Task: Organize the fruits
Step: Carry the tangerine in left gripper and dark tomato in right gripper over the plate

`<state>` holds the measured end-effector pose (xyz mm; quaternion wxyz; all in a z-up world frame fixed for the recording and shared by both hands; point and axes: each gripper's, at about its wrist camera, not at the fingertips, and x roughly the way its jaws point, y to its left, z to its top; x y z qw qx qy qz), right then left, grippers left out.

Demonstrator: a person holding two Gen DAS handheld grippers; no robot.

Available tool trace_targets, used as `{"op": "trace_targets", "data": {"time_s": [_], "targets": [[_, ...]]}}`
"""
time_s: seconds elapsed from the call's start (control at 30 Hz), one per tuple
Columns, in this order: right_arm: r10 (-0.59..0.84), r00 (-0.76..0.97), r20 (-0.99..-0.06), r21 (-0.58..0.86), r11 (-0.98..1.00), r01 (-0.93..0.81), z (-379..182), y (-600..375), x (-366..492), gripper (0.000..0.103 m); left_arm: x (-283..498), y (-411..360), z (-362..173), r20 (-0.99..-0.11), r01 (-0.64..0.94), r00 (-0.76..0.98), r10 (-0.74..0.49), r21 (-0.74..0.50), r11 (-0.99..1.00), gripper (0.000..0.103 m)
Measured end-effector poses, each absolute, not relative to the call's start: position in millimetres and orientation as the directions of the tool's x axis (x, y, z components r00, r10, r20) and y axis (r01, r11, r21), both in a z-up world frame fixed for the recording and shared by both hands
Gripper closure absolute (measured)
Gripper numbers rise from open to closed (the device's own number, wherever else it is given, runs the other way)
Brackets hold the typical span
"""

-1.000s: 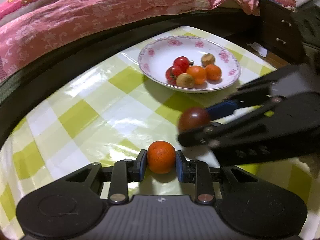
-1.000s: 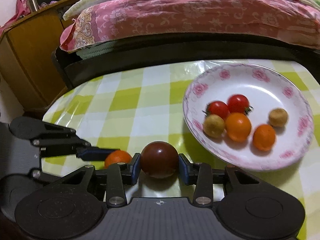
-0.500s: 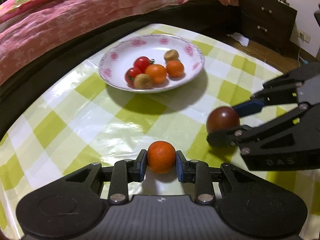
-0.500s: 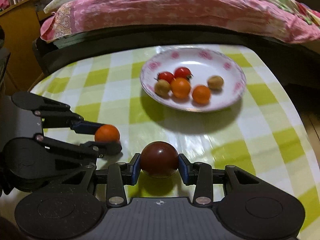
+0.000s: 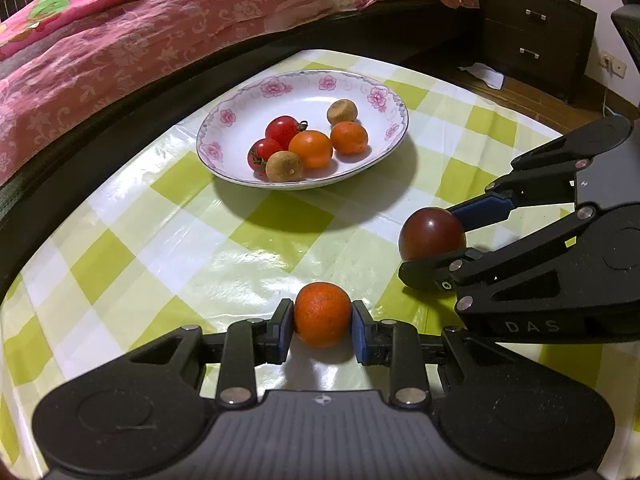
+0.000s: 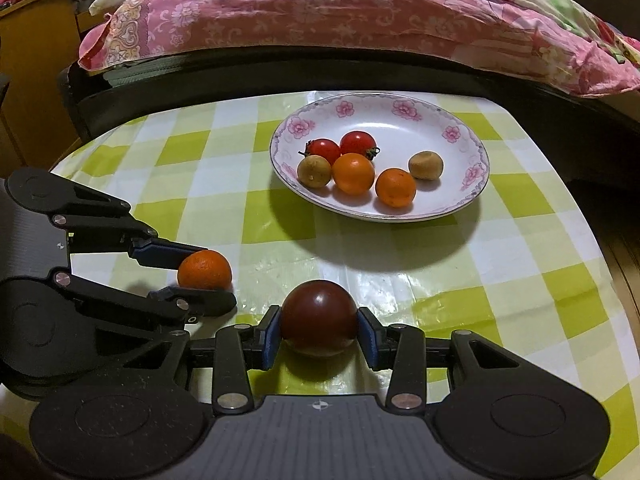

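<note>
Left tongs [image 5: 322, 322]: squeezing the small orange [image 5: 322, 314]
Right tongs [image 6: 319, 332]: squeezing the dark plum [image 6: 318, 318]
Plate [image 6: 460, 200]: farther off, with six fruits inside
Tip: carry both over slowly — open above a bare spot

Light: bright, from overhead, warm indoor cast.
Shadows: plate [image 5: 394, 106] threw a dark shadow toward the camera.
Glare: white sheen streaked the tablecloth [image 6: 224, 184].
Focus: sharp throughout.
Edges: fisheye bending, black corners.
</note>
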<state>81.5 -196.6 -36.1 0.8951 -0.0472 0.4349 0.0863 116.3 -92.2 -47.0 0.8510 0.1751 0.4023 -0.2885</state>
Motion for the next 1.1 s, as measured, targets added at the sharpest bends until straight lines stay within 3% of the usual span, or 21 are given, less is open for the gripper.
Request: {"op": "trace_targets", "data": {"time_s": [1.1], "targets": [[0.068, 0.665, -0.744, -0.036, 0.989, -0.142, -9.1, -205.8, 87.5, 0.067, 130.5, -107.4, -17.4, -0.741, 0.607, 0.576, -0.345, 0.106, 0.787, 0.067]]}}
